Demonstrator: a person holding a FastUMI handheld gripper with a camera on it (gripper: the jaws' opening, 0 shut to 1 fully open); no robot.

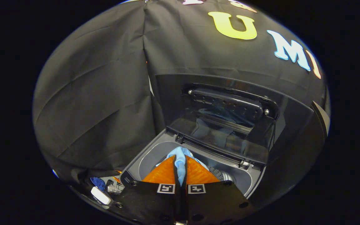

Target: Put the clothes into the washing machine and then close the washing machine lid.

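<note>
the loading step looks to be in hand: the gripper hangs over the open tub of the top-loading washing machine, its orange fingers drawn narrow and both pressing on a light blue cloth, soft and bunched, which pokes up between and just beyond the tips, above the drum. the next move, i judge, calls for opening the fingers so the cloth drops inside, then reaching beyond to the raised lid, which stands upright with its glass panel, and bringing it down.
</note>
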